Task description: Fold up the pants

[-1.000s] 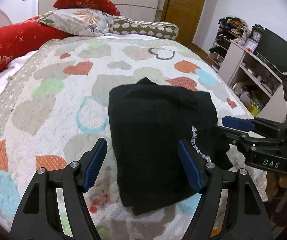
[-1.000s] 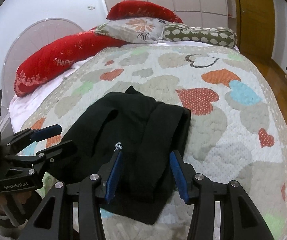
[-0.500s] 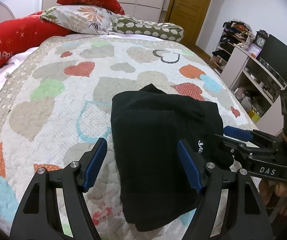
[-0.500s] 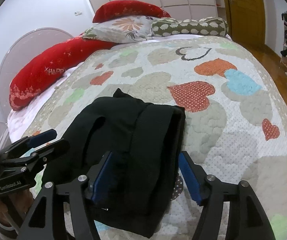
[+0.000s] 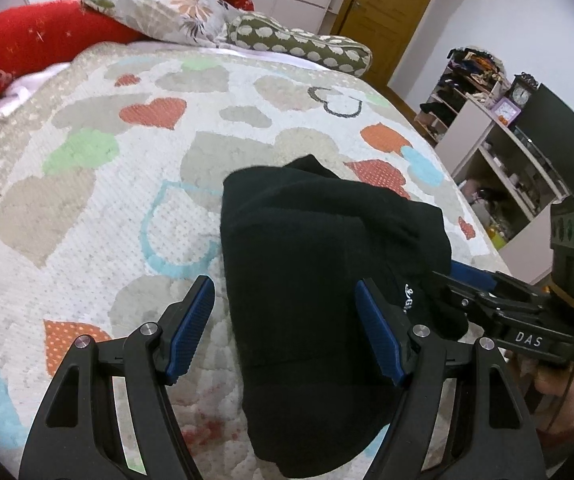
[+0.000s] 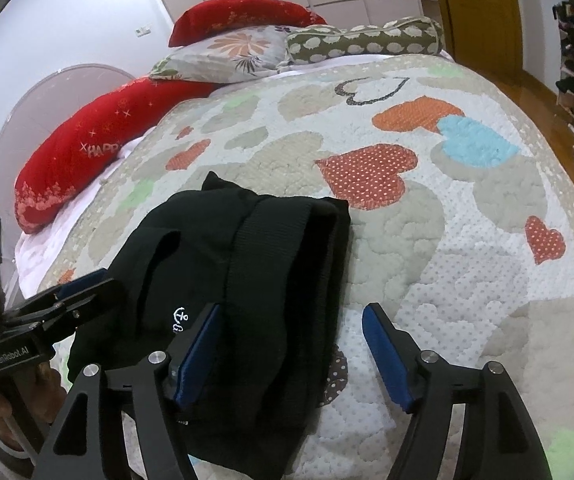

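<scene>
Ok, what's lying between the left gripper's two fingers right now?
In the left wrist view, the left gripper is open over the folded black pants, whose left part and a strip of heart quilt lie between its fingers.

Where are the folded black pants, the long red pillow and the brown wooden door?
folded black pants [image 5: 307,264], left wrist view, middle of the top layer.
long red pillow [image 6: 87,148], right wrist view, its middle.
brown wooden door [image 5: 387,4], left wrist view, door panel.

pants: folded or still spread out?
Folded. The pants lie as a compact stacked bundle on the quilt, layered edges at the far end and no leg stretched out. Both tongs are open, neither gripping cloth.
</scene>
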`<state>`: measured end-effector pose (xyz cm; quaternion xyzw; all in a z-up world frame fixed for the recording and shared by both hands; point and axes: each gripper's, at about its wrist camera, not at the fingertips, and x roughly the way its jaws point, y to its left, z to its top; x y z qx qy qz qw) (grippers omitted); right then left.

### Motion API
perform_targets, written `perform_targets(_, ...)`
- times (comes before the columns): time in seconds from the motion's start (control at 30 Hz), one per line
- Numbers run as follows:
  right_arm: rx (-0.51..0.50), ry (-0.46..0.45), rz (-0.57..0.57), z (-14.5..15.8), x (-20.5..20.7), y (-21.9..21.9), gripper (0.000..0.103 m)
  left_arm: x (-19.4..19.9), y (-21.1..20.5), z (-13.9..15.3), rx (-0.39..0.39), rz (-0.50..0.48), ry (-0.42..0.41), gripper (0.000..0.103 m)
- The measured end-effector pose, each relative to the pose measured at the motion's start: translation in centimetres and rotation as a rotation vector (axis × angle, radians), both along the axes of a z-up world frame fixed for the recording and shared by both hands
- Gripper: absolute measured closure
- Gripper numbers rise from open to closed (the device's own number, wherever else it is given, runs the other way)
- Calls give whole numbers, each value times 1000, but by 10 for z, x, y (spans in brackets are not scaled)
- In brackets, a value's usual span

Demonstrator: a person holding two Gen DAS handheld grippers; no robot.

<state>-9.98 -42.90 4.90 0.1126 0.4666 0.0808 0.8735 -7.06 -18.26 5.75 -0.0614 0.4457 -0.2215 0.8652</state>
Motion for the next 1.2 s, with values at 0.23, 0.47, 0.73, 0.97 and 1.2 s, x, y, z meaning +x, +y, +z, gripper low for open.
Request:
perform_targets(0.23,93,14,26,-17,8,-7,26,11,14,-15,-99,-21,82,24)
perform_targets(0.47,252,-37,54,-31,18,-7,48,17,1,-32,-153,-71,134,22)
perform_targets(0.73,258,-118,100,10,21,16,66,20,12,-4,-178,-117,90,62)
perform_targets(0.97,262,-168,119,28,70,51,66,56,46,31,-126,-45,-12,62)
perform_targets(1.2,108,-21,96,-16,114,74,59,99,66,-22,-18,77,111,42)
